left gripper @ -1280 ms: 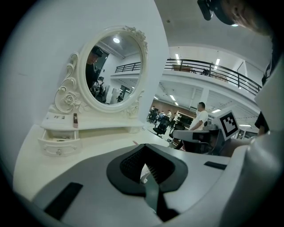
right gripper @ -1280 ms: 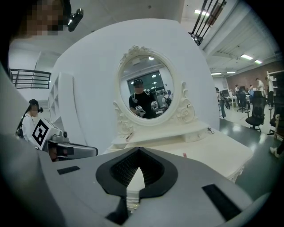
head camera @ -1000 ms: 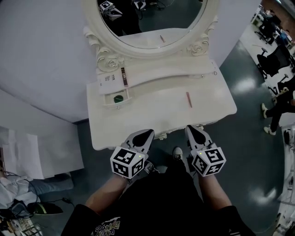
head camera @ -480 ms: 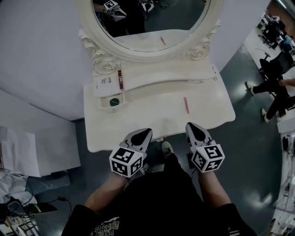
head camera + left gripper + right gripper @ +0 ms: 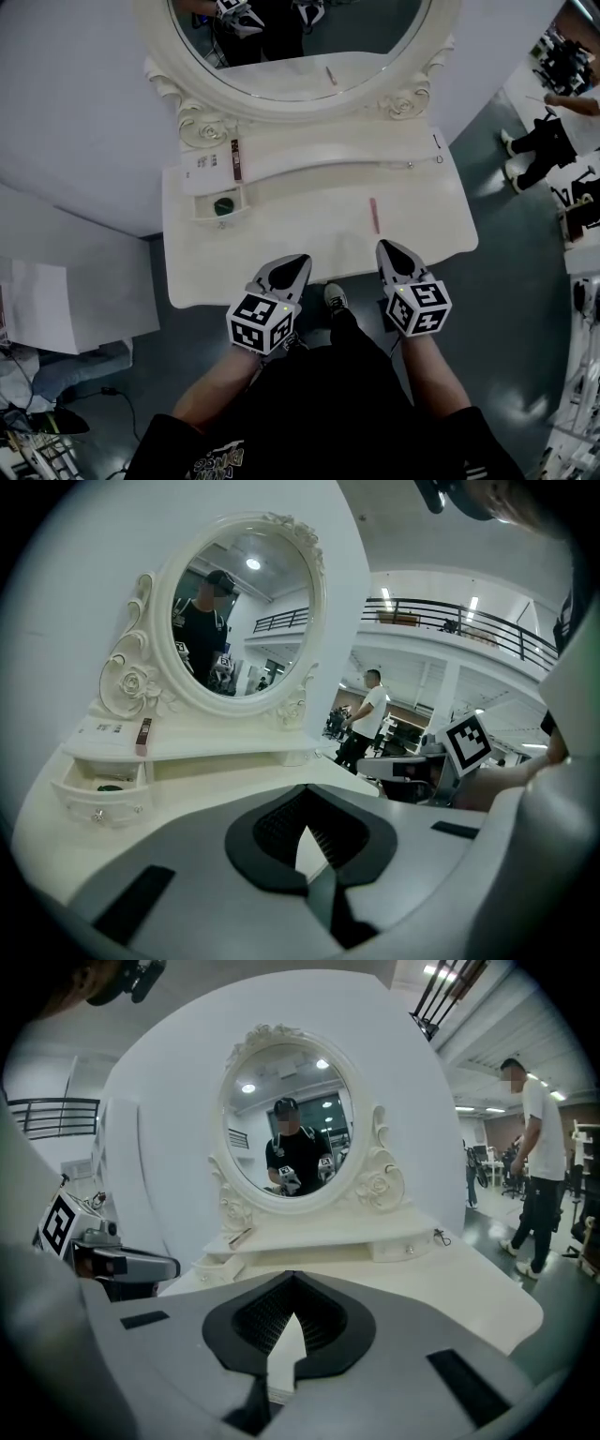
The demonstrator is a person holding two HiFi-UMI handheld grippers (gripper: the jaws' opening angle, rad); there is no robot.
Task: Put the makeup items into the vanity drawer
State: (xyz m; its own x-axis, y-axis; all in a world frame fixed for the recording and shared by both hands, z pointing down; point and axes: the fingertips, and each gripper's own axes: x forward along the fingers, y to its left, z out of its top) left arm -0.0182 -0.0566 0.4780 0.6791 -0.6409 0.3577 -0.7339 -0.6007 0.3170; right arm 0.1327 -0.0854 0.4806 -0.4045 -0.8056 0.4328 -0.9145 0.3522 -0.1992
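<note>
A pink pencil lies on the white vanity top, right of the middle. The small left drawer stands open with a green item inside. On the shelf above it rest a dark brown tube and a white card. My left gripper and right gripper hover at the vanity's front edge, both shut and holding nothing. The left gripper view shows the left gripper, the open drawer and the tube. In the right gripper view the right gripper faces the mirror.
An oval mirror in an ornate frame rises behind the shelf. The right drawer is closed. A white wall stands behind and left of the vanity. A person stands on the floor to the right. White boxes sit at floor level, left.
The head view has drifted, so the vanity sits slightly further left and higher. Both grippers stay shut at the front edge. A person at the right has walked on.
</note>
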